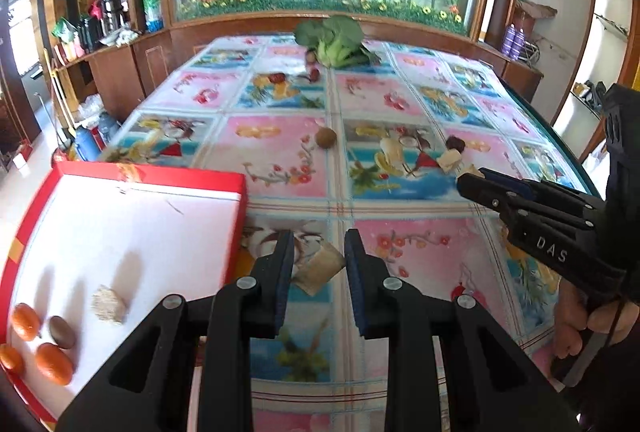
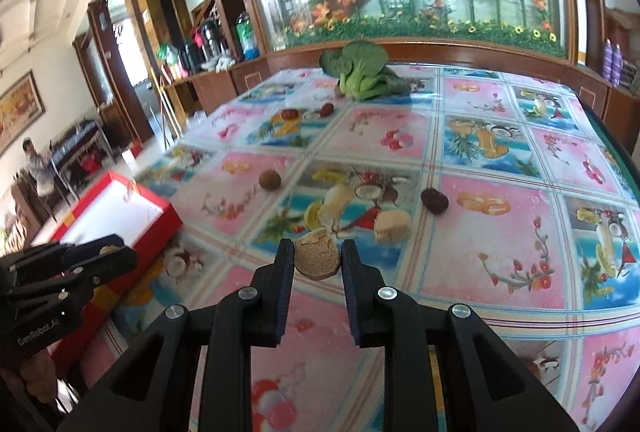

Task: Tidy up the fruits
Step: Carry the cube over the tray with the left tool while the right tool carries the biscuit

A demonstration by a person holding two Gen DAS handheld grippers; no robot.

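In the right wrist view, a tan, grainy, roundish piece (image 2: 318, 258) sits at centre frame between the right gripper (image 2: 318, 260) and its two fingers (image 2: 285, 272). Both pads touch its sides, so the fingers are holding it at a narrow gap. Its broad, flattish face is turned toward the camera and its slightly longer axis runs left to right across the gap. The gripper points up the frame, along the bench (image 2: 500, 264) toward the leafy greens (image 2: 362, 71) at the far edge.

Loose on the patterned cloth lie a pale yellow chunk (image 2: 393, 226) just right of the held piece, a dark red date (image 2: 435, 199) further right, a brown round fruit (image 2: 269, 179) at centre left, and two more red dates (image 2: 289, 113) near the greens.

In the left wrist view, the left gripper (image 1: 318, 272) hangs low over the bench with its fingers (image 1: 285, 272) apart at a moderate gap and nothing between them; a tan printed patch of cloth shows through. The red box (image 1: 152, 173) fills the lower left, its long side running up the frame. On its white floor lie three orange fruits (image 1: 54, 363), long axes tilted, a brown oval fruit (image 1: 62, 332) and a tan grainy lump (image 1: 109, 304). The right gripper enters from the right edge, pointing left, with a hand (image 1: 588, 320) on its handle at lower right.
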